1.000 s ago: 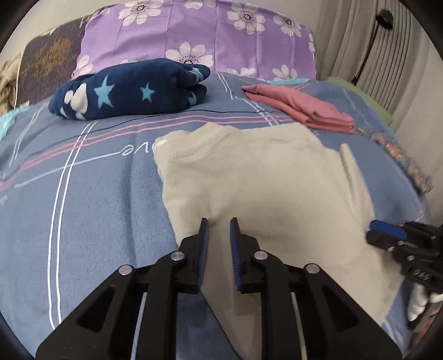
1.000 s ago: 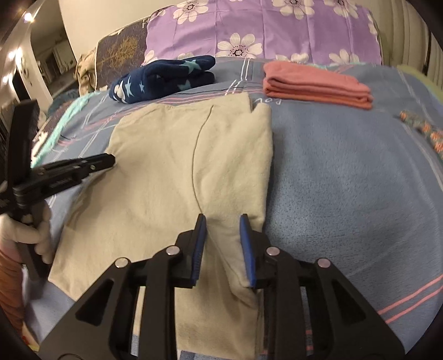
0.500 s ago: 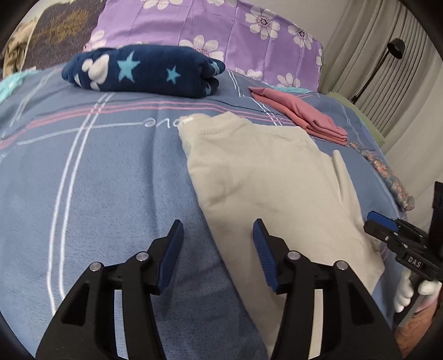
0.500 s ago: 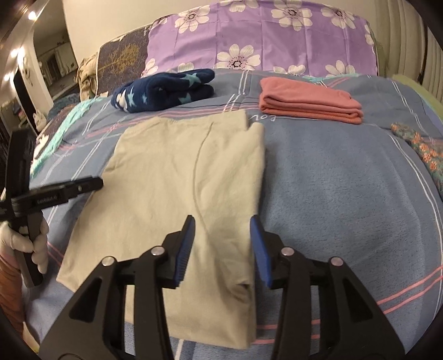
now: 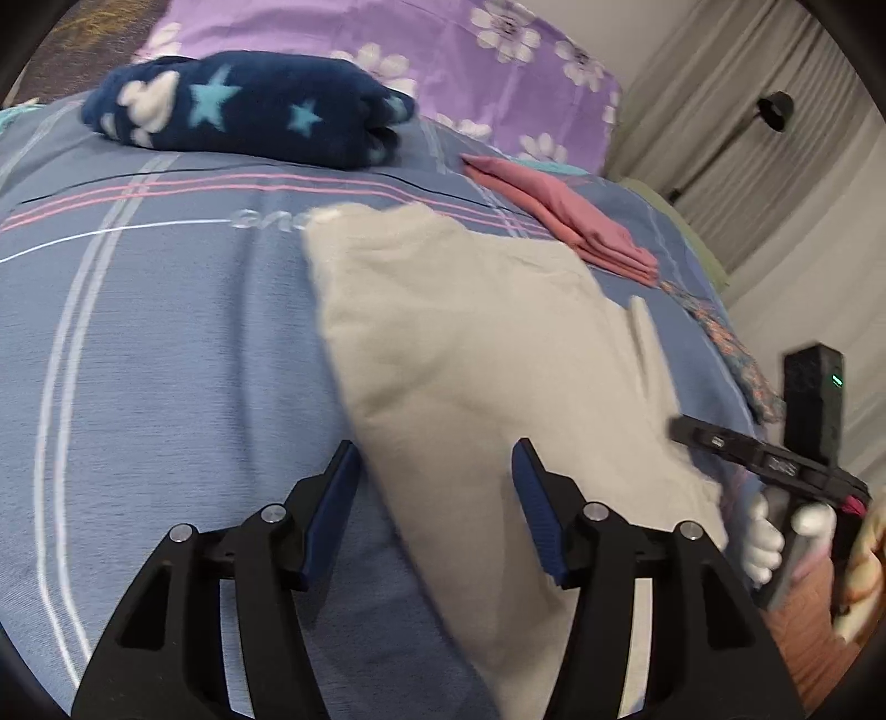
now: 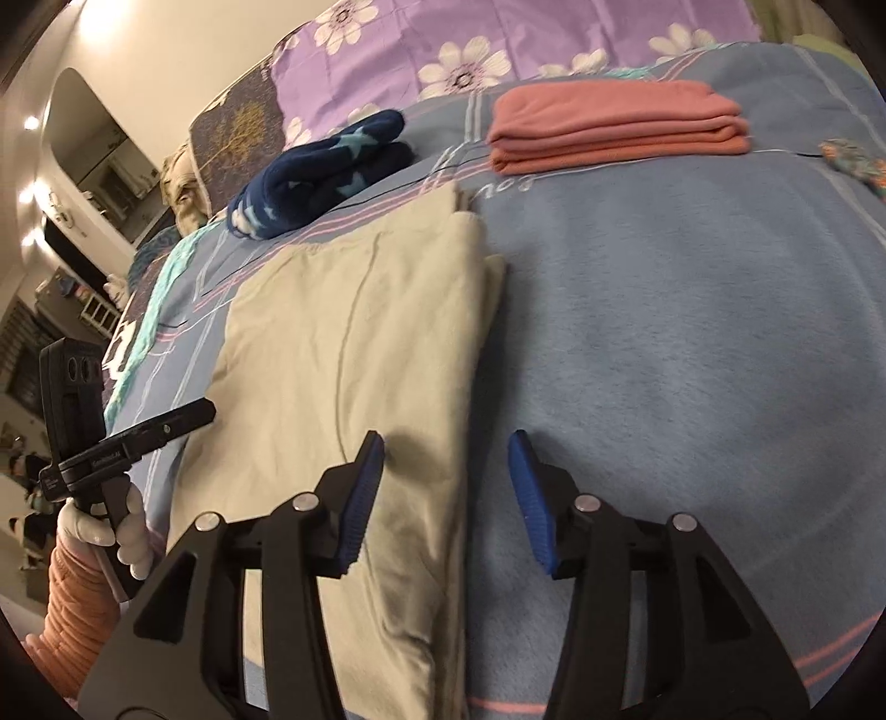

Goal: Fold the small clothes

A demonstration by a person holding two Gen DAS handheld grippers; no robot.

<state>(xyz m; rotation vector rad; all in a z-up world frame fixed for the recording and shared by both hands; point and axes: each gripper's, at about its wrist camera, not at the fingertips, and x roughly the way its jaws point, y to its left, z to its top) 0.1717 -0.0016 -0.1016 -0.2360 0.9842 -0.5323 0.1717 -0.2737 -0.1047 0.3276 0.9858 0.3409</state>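
Note:
A beige garment lies flat on the blue striped bedcover, folded lengthwise with a doubled edge on its right side. My left gripper hovers over its near left edge. Its jaws are opening, and the cloth lies below and between them without the pads pressing on it. My right gripper stands over the garment's near right edge, also opening, with its pads off the cloth. Each wrist view shows the other gripper from the side: the right and the left.
A folded navy star-print fleece and a folded pink garment lie at the far end of the bed, before a purple flowered pillow. A small patterned cloth lies at the right edge. Curtains and a lamp stand beyond.
Both grippers were nearly shut on the garment's near edge and have now opened and let it go. The cloth has dropped flat, and the right gripper has shifted toward the right edge.

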